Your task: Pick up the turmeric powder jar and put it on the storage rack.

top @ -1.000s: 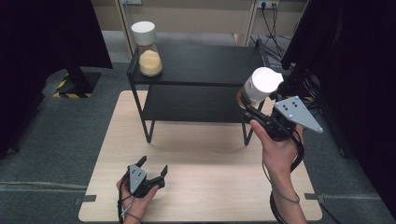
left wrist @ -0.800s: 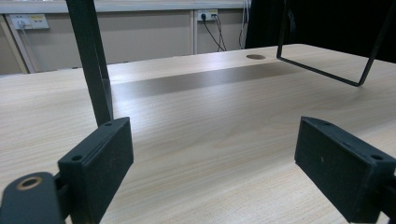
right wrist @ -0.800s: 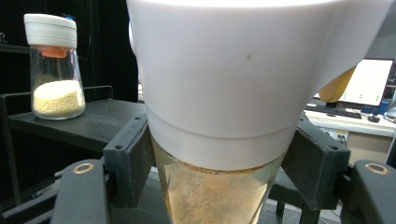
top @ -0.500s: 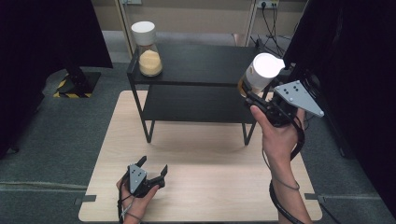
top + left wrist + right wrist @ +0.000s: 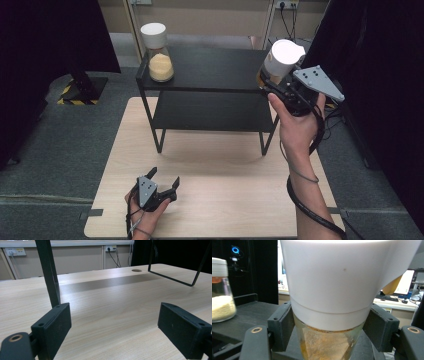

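A white-capped jar point(image 5: 329, 322) is clamped by the right tongs point(image 5: 329, 330) just below its cap, above the shelf's point(image 5: 210, 70) right end. Slippage on smooth glass is judged possible if tilted. The left tongs point(image 5: 112, 327) are held released, empty, on the desk point(image 5: 225, 200).

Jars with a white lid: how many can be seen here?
2. One jar stands on the left end of the black shelf. The other jar is clamped in the right gripper over the shelf's right end.

- A 2-tier shelf point(image 5: 210, 90) stands on the far half of the table point(image 5: 215, 200).
- 1 lidded jar point(image 5: 157, 52) sits on its top tier, at the left end.
- The right gripper point(image 5: 272, 90) holds a 2nd jar point(image 5: 280, 60) over the right end.
- The left gripper point(image 5: 162, 182) rests on the table's near left part.
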Demonstrator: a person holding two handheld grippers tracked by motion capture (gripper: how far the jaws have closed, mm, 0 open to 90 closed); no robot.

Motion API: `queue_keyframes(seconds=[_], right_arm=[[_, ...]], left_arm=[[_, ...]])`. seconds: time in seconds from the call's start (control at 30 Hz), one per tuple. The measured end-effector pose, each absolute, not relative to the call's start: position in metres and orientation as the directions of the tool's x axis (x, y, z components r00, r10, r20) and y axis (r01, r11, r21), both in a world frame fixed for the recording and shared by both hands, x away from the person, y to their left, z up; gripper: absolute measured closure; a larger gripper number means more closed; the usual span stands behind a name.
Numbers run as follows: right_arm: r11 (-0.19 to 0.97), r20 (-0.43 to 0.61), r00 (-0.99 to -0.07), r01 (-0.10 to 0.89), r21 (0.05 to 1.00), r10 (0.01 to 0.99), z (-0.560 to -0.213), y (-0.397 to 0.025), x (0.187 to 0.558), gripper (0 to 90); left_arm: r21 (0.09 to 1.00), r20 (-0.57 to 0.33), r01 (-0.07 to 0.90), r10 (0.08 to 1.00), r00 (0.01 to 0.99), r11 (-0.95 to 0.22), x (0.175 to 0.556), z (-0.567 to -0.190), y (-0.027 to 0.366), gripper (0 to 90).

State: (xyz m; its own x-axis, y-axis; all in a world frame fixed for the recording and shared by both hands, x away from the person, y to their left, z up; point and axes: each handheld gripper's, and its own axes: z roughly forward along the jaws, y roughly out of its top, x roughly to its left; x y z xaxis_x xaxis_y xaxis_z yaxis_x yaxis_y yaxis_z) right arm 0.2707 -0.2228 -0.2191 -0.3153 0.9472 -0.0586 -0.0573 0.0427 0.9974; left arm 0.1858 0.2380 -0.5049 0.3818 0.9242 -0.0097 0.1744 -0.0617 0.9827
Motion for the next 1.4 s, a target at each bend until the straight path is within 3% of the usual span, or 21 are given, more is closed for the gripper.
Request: queue_keyframes(seconds=[0.6, 1.4], right_arm=[[0.046, -0.037, -0.292, 0.024, 0.999, 0.956, -0.204, -0.215, 0.308, 30.7], [0.049, -0.027, -0.289, 0.07, 0.996, 0.957, -0.204, -0.214, 0.323, 30.6]], left_arm=[[0.983, -0.007, 0.172, 0.923, 0.385, -0.064, 0.186, -0.505, 0.238, 11.3], [0.984, 0.002, 0.166, 0.922, 0.387, -0.072, 0.186, -0.505, 0.237, 11.3]])
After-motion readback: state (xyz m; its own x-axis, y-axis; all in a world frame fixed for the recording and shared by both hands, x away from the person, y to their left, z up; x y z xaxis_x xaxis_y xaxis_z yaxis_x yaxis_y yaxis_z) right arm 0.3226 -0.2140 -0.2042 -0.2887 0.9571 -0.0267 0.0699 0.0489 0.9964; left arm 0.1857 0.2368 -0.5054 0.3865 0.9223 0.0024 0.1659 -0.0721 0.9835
